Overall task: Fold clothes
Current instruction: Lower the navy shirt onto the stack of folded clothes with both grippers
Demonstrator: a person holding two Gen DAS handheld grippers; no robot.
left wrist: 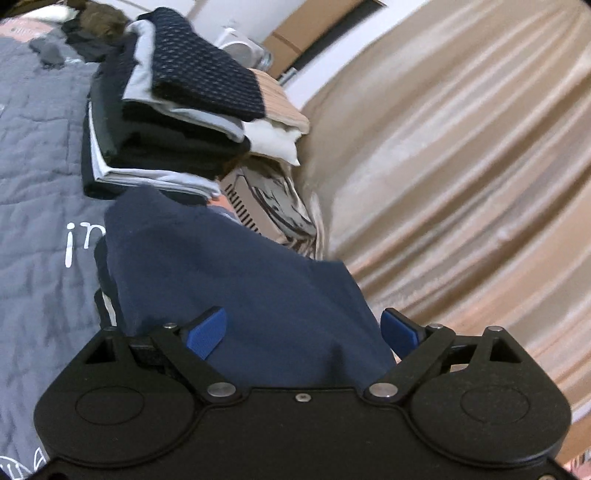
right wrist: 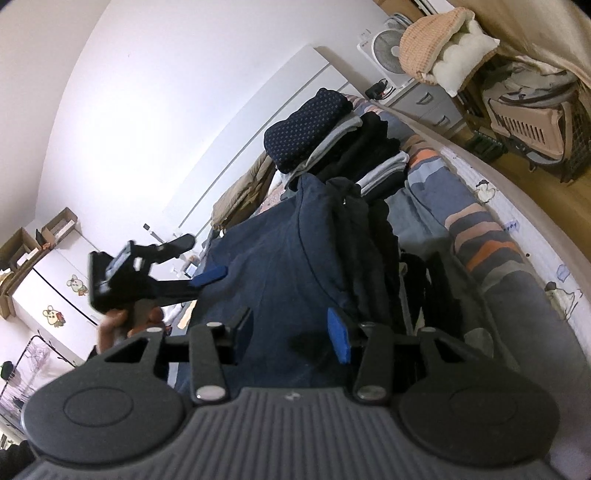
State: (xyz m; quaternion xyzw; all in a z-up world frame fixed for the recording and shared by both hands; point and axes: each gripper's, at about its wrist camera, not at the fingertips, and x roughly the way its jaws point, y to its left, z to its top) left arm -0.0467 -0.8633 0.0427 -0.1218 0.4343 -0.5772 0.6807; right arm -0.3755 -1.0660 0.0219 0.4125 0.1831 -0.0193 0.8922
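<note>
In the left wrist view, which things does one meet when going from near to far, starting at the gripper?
left gripper → navy garment → stack of folded clothes → white fan → cardboard box

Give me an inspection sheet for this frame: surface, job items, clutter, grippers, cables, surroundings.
Surface: bed with grey quilt, white lettering on it.
Job's things: navy garment spread in front of both grippers; stack of folded clothes beyond it, dotted navy piece on top.
Clutter: loose dark clothes at the far end of the quilt.
Grippers: left gripper open wide, navy cloth between its jaws, pads clear of it; right gripper partly open over the same cloth, grip cannot be told.
Cables: nothing seen.
Surroundings: beige curtain, white fan, pet carrier, white wardrobe.
</note>
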